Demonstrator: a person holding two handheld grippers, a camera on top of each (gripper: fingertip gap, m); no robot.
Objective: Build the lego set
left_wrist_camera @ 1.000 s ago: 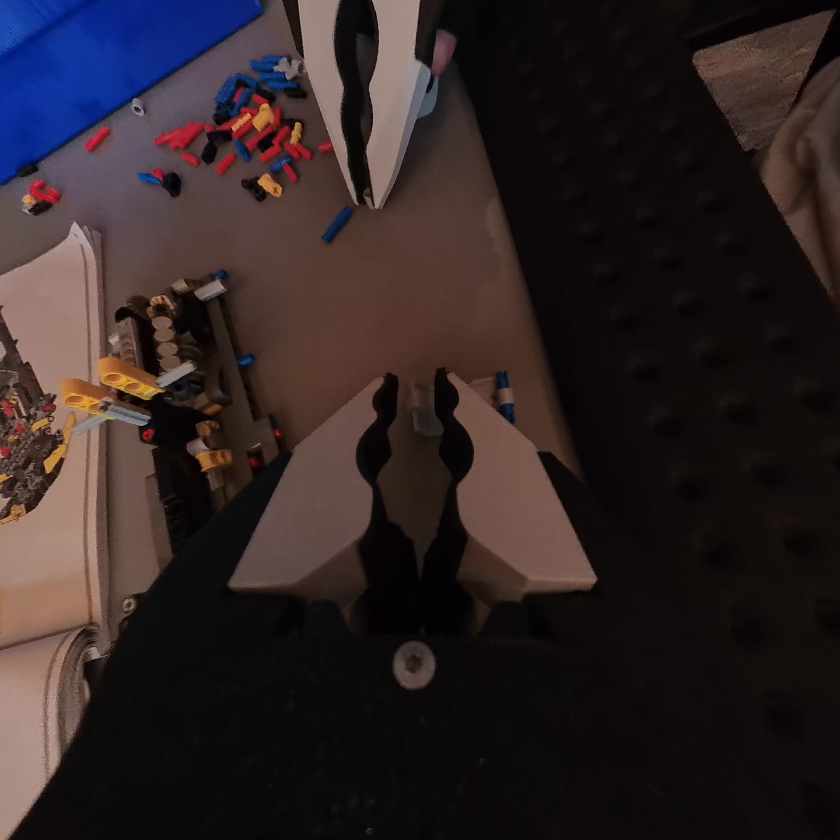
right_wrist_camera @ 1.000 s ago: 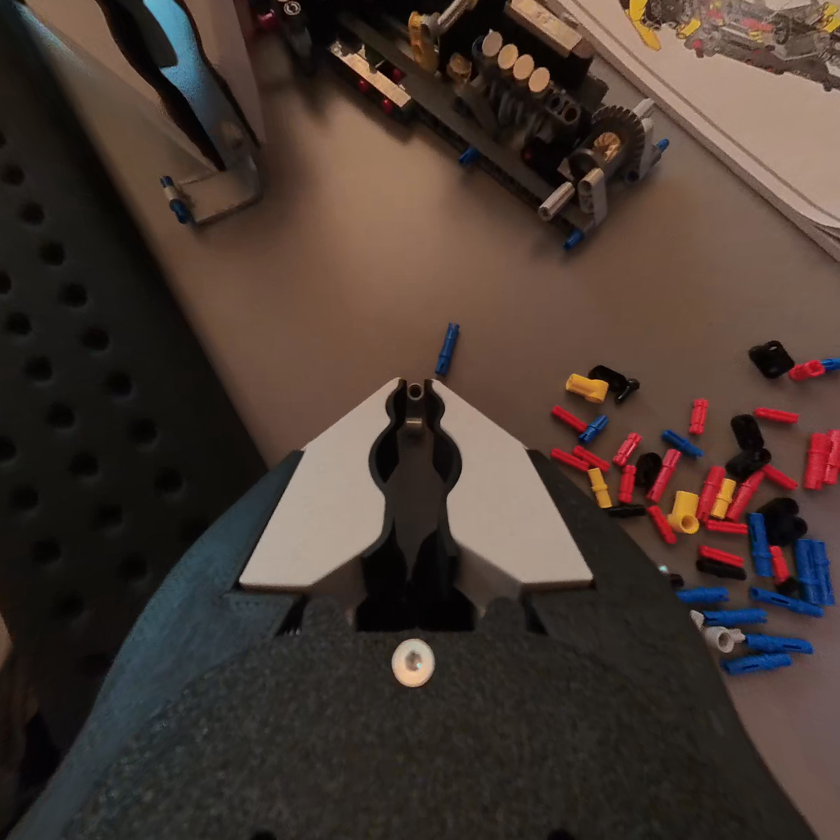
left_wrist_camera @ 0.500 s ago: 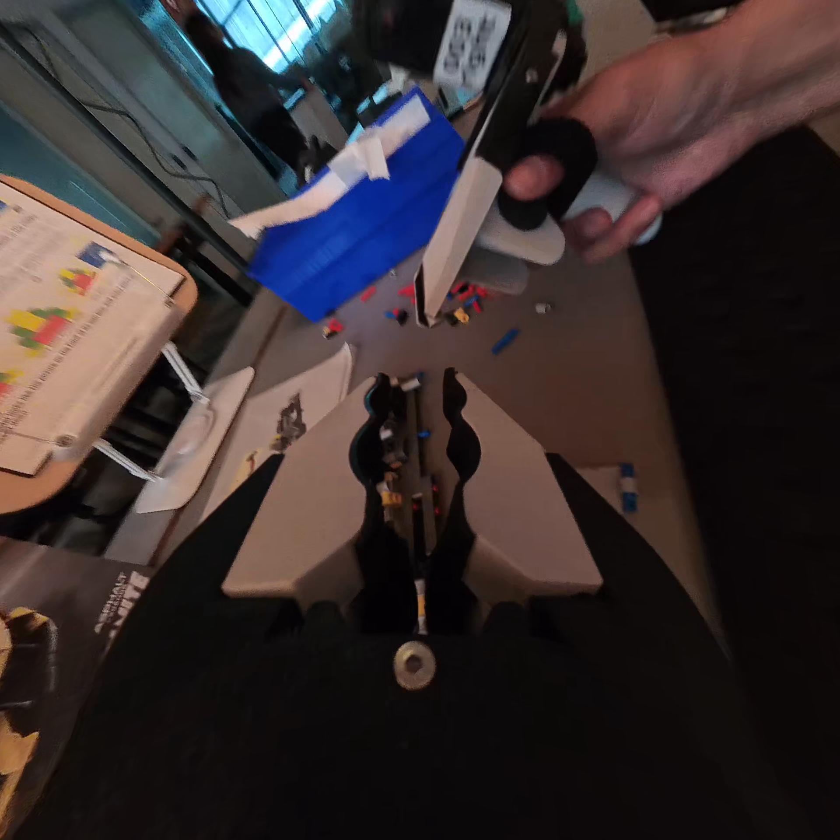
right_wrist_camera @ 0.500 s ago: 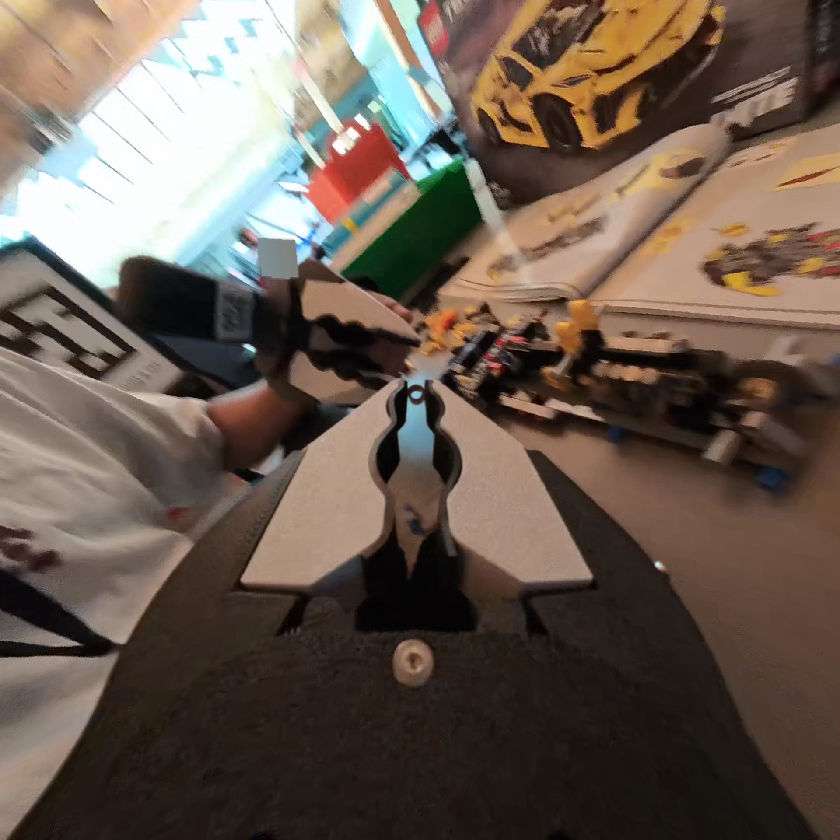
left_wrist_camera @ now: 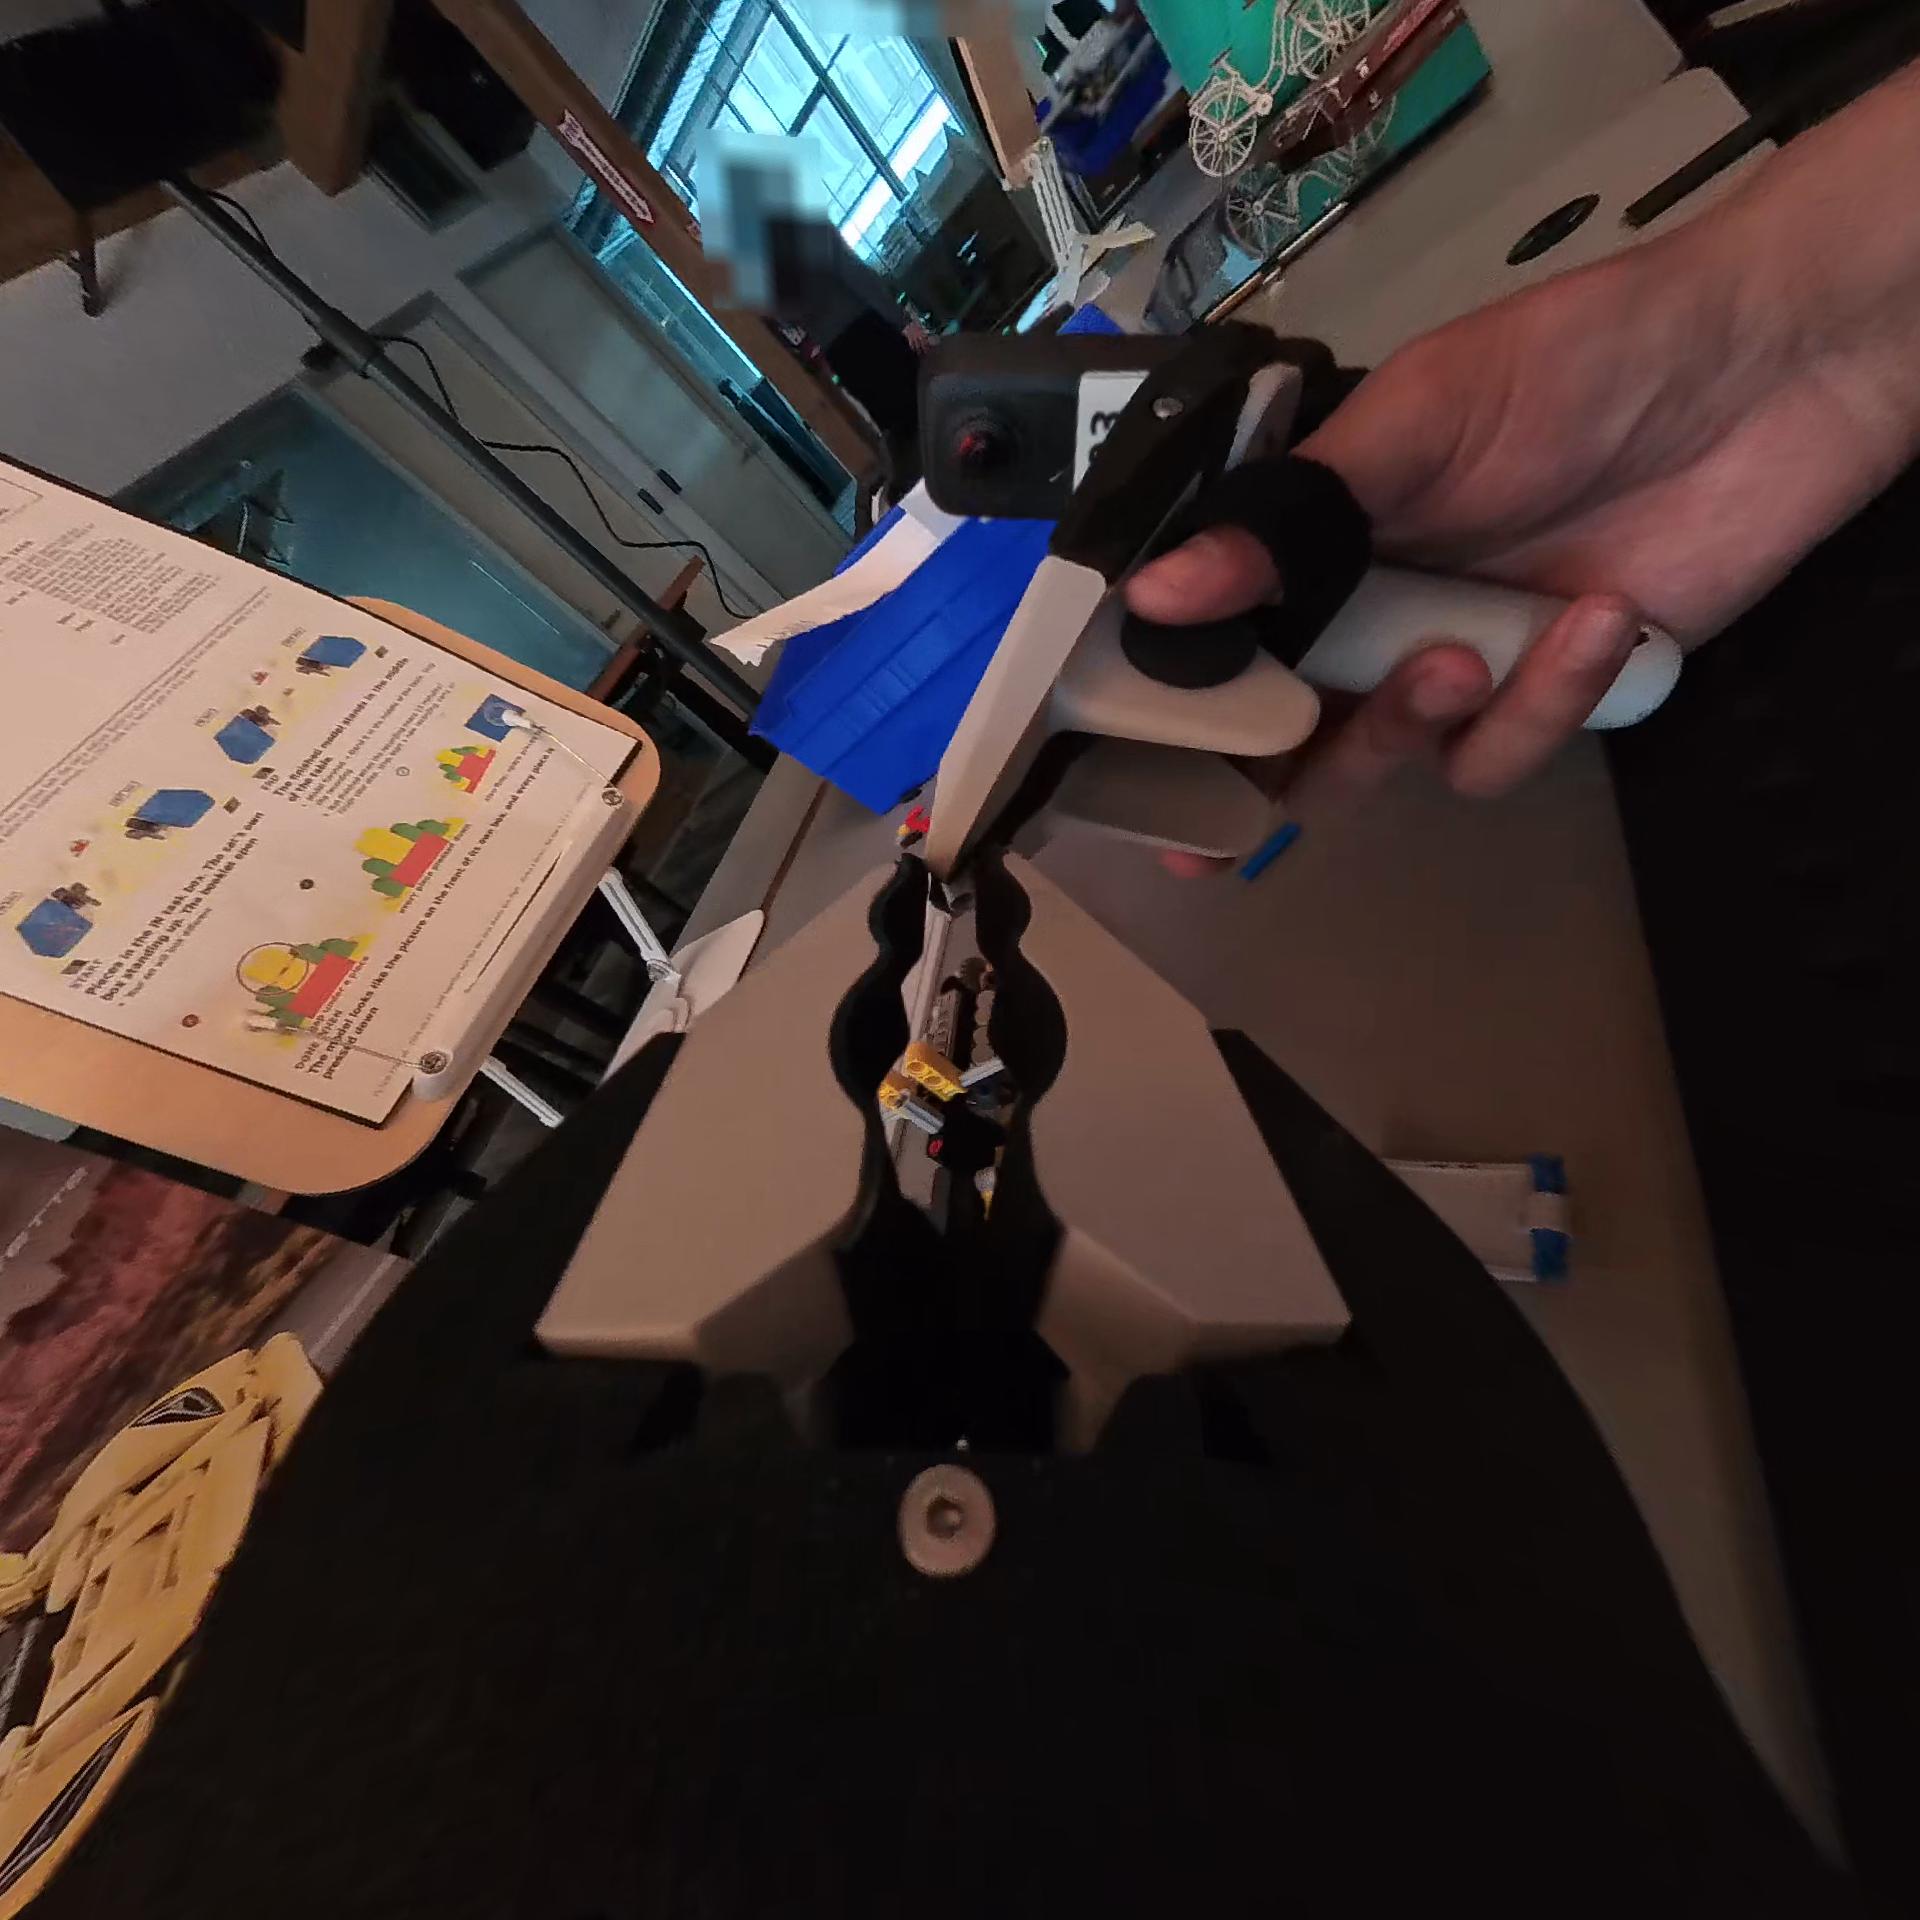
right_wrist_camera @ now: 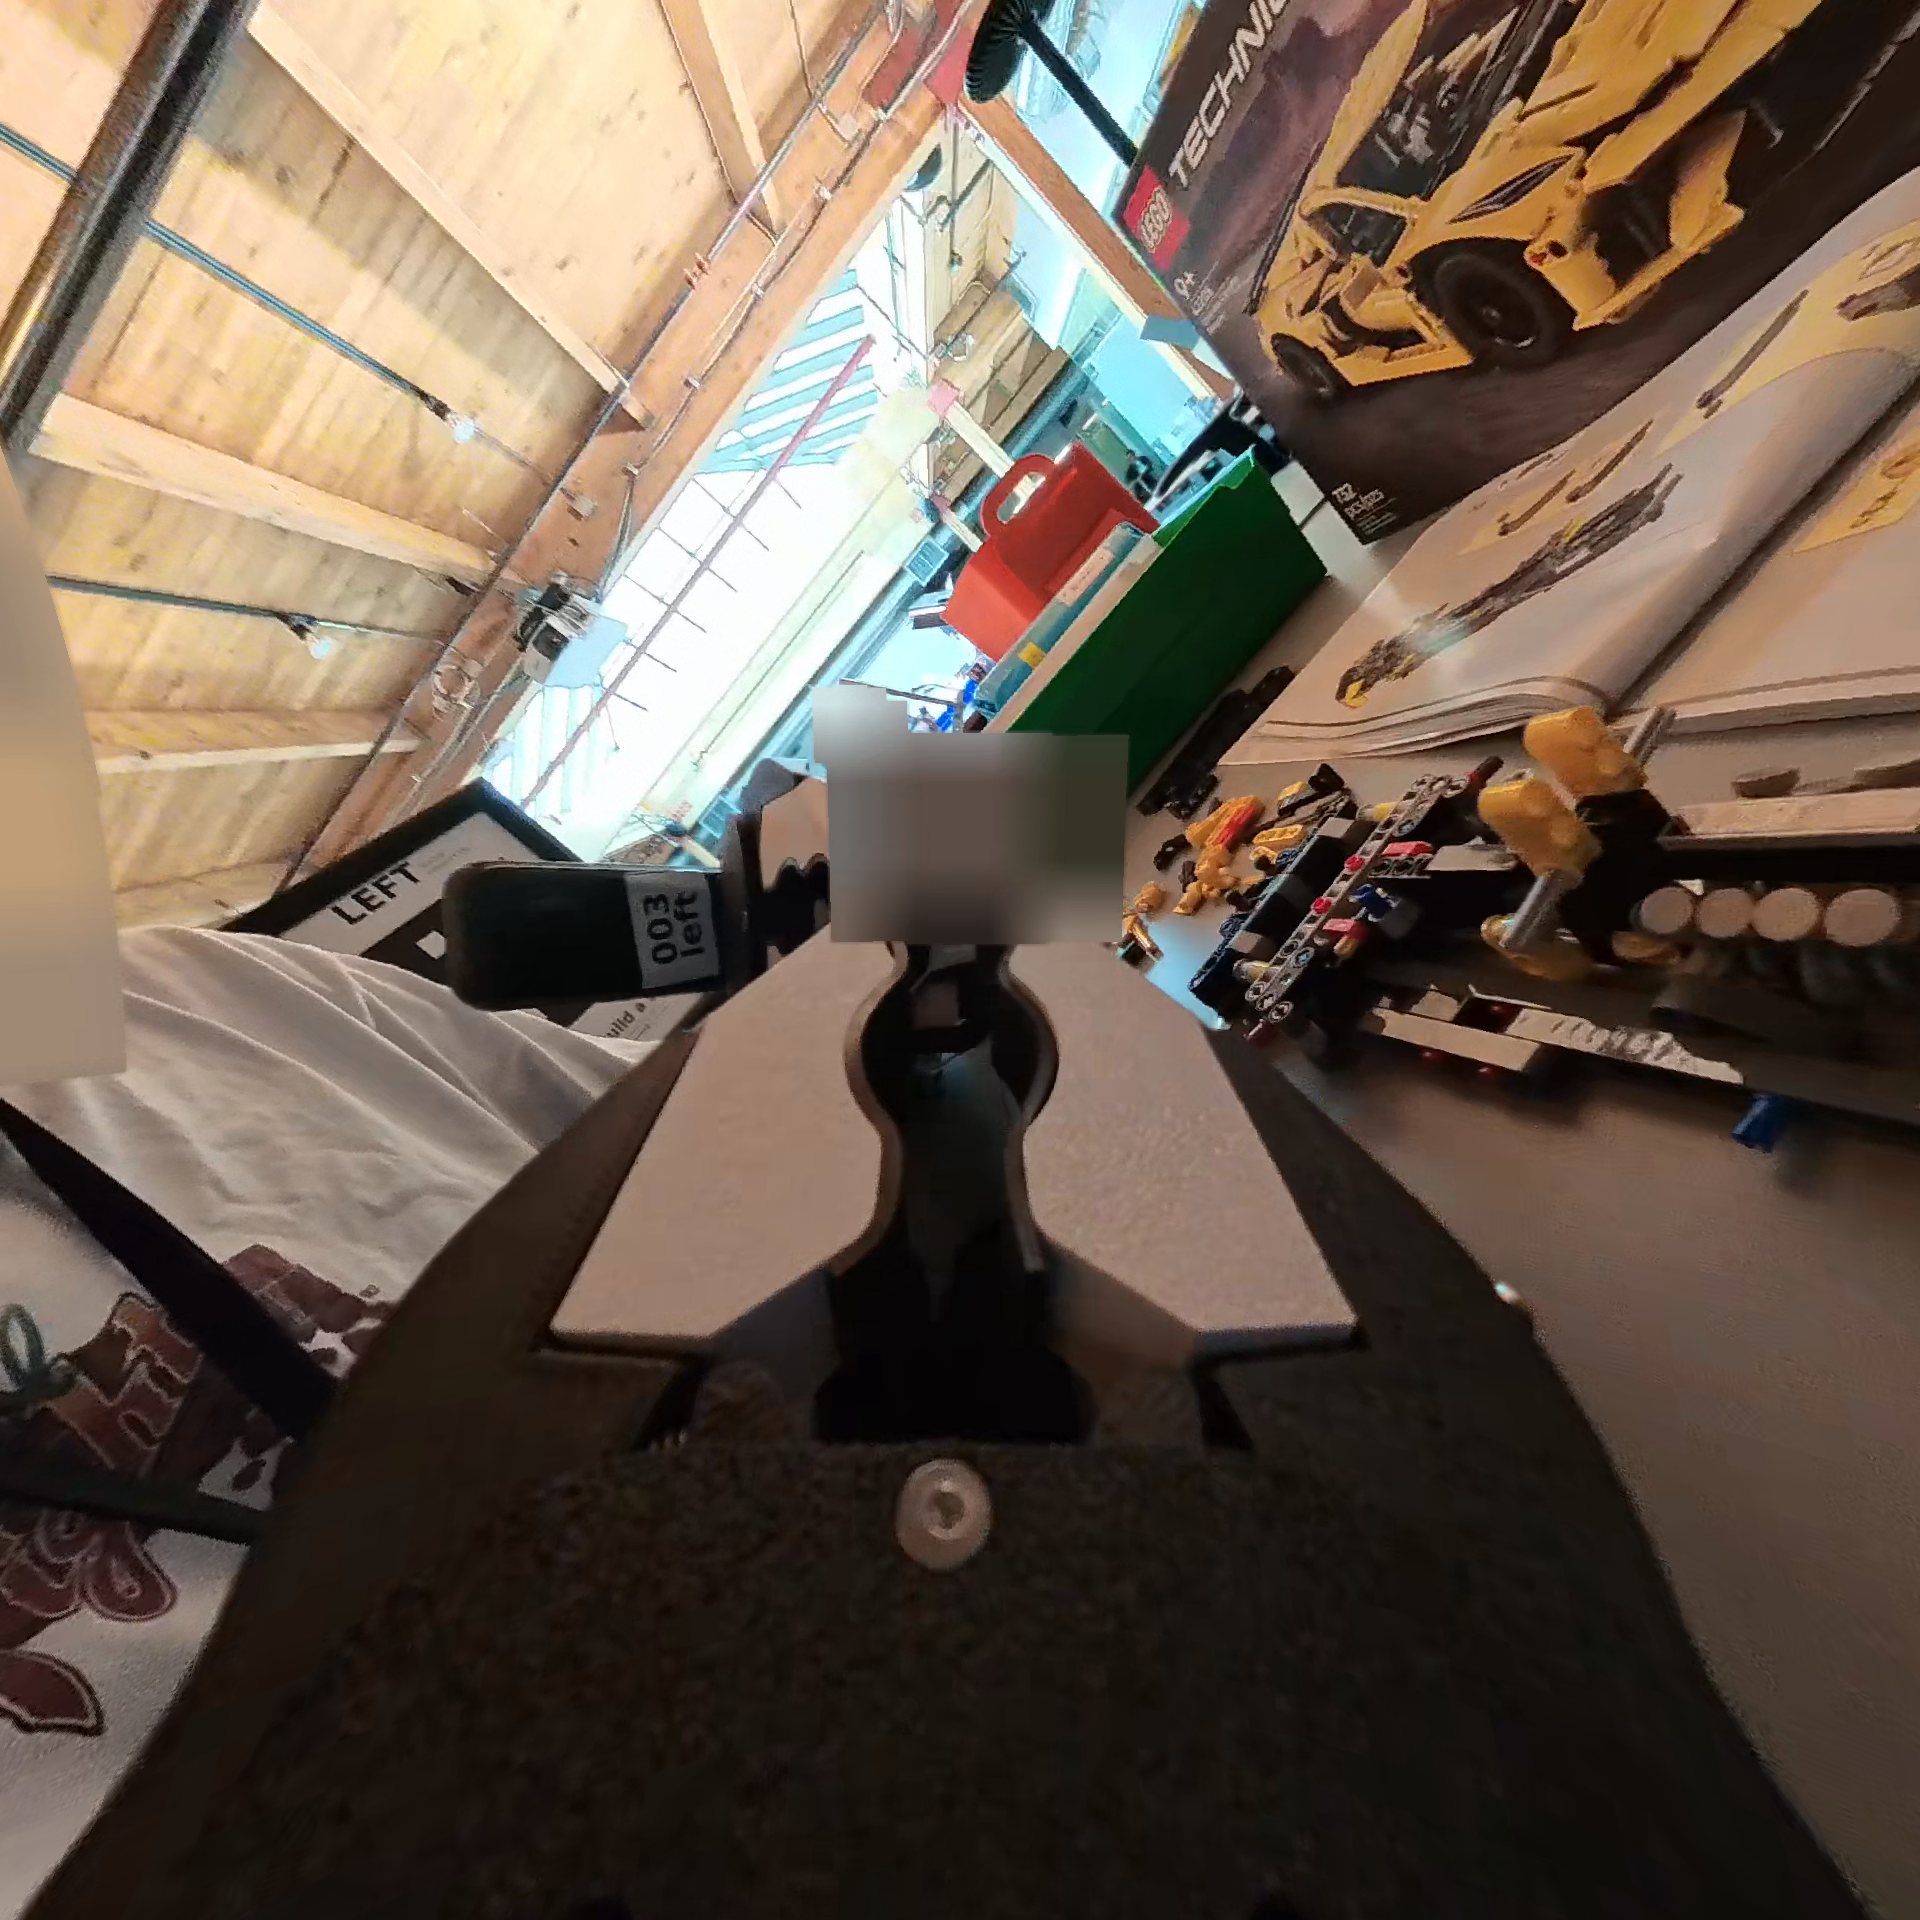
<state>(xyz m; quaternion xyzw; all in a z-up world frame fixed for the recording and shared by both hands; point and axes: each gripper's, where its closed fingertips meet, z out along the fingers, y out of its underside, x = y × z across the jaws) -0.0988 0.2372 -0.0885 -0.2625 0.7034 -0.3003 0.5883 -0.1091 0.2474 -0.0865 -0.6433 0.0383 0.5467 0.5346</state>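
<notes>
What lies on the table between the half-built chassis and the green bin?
Loose yellow and black pieces lie between the half-built chassis and the green bin; the right wrist view shows it.

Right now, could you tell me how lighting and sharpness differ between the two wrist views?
Left wrist view: dim, the gripper body nearly black, the instruction sheet slightly smeared. Right wrist view: the window is blown out white, the chassis soft, the set box well lit; straight beams bow from the wide-angle lens.
</notes>
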